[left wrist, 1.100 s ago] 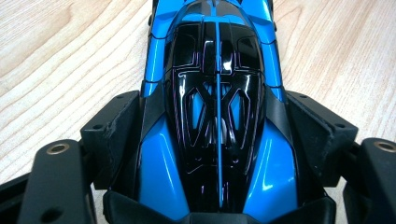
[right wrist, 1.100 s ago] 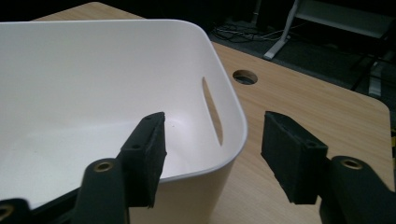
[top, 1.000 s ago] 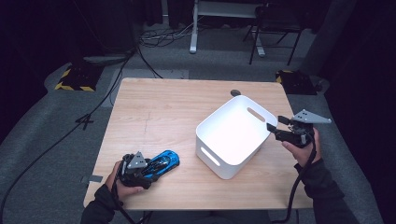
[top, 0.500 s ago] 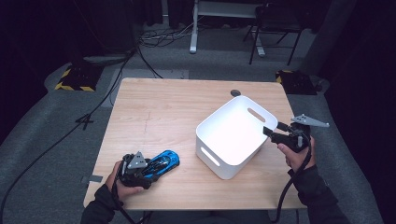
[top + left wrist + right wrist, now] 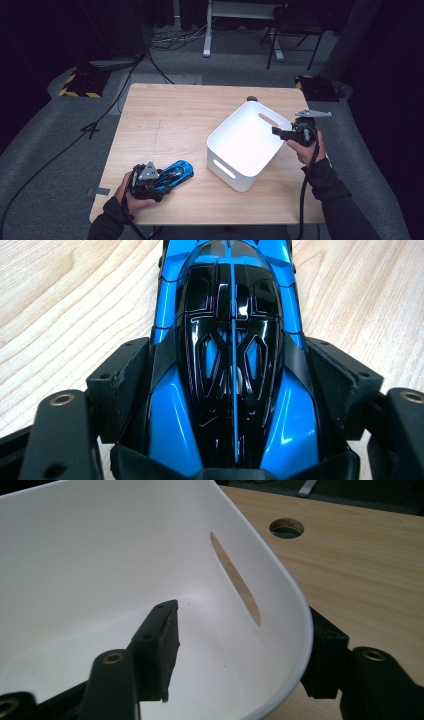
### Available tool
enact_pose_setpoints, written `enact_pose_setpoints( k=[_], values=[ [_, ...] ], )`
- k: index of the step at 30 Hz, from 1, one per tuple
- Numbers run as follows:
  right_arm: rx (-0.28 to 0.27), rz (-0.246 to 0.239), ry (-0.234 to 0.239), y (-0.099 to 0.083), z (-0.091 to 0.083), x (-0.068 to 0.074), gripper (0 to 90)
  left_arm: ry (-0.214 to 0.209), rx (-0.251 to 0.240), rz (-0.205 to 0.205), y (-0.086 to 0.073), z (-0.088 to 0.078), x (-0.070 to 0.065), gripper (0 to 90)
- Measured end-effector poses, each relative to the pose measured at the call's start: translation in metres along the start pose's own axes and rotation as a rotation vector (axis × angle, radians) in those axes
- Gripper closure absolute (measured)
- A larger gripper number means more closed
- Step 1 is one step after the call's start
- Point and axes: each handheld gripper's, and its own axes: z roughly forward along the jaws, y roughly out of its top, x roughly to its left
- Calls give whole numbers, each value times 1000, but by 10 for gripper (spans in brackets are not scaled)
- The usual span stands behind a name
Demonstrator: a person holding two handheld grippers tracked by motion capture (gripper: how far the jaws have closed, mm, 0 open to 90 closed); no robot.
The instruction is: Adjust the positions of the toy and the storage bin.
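On the light wooden desk sit two things — a glossy blue-and-black toy race car near the front left edge, and a white rounded-corner plastic bin with slot handles, set at an angle toward the right side.

The left tool is clenched on the toy car: in the left gripper view its two black jaws press against the car's flanks, with the car's nose pointing away across the wood grain. The car's wheels look to be down on the desk, the person's left hand wrapped around the tool behind it.

The right tool is at the bin's right rim, spread open — in the right gripper view one jaw hangs inside the white bin, the other outside its wall, the rim between them and not pinched. A round hole in the desk shows just beyond the bin.
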Motion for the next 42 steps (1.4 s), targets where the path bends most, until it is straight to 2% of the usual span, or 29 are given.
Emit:
enact_pose_setpoints(
  k=[2, 4, 8, 9, 15, 17, 20, 23, 24, 26, 27, 28, 30, 35, 36, 40, 42],
  values=[
    [2, -12, 13, 6, 7, 0, 453, 1, 1, 0, 0, 0, 0, 248],
    [-3, -46, 13, 13, 15, 0, 480, 1, 2, 0, 1, 1, 0, 248],
    [-7, -96, -65, 25, 28, 2, 429, -3, 3, -6, 0, 1, -1, 247],
    [-13, -89, -69, 27, 28, 2, 425, -3, 3, -6, 1, 1, 0, 248],
    [-54, -84, -83, 24, 14, 9, 349, -3, 3, -2, 1, 1, -1, 248],
    [-77, -76, -86, 20, 1, 17, 312, 13, 3, 9, 1, 0, 0, 247],
    [-106, -64, -61, 9, -12, 31, 268, -3, 1, -8, 1, 1, -1, 247],
    [-60, -64, -76, -1, -14, 41, 234, 5, -4, 4, 2, 2, 0, 247],
    [-57, -49, -66, -3, -14, 42, 232, 3, -4, 2, 2, 2, 0, 247],
    [-51, 9, -39, -6, -15, 40, 227, 3, -4, 2, 2, 2, 0, 247],
    [-51, 9, -39, -6, -15, 40, 227, 3, -4, 2, 2, 2, 0, 247],
    [-4, 8, -36, -8, -12, 41, 201, 1, -4, 0, 2, 2, 0, 247],
    [5, 28, -14, -8, -11, 41, 199, 2, -4, 2, 2, 2, 0, 248],
    [21, 28, -18, -5, -8, 38, 231, 3, -2, 1, 2, 2, -1, 247],
    [27, 26, -30, -3, -3, 38, 238, 6, -3, -4, 2, 3, -1, 248],
    [35, -13, -57, 2, 7, 34, 253, 0, -3, -3, 4, 4, -1, 247],
    [26, -21, -49, 7, 11, 28, 290, -5, -2, -9, 5, 6, -2, 248]
  ],
)
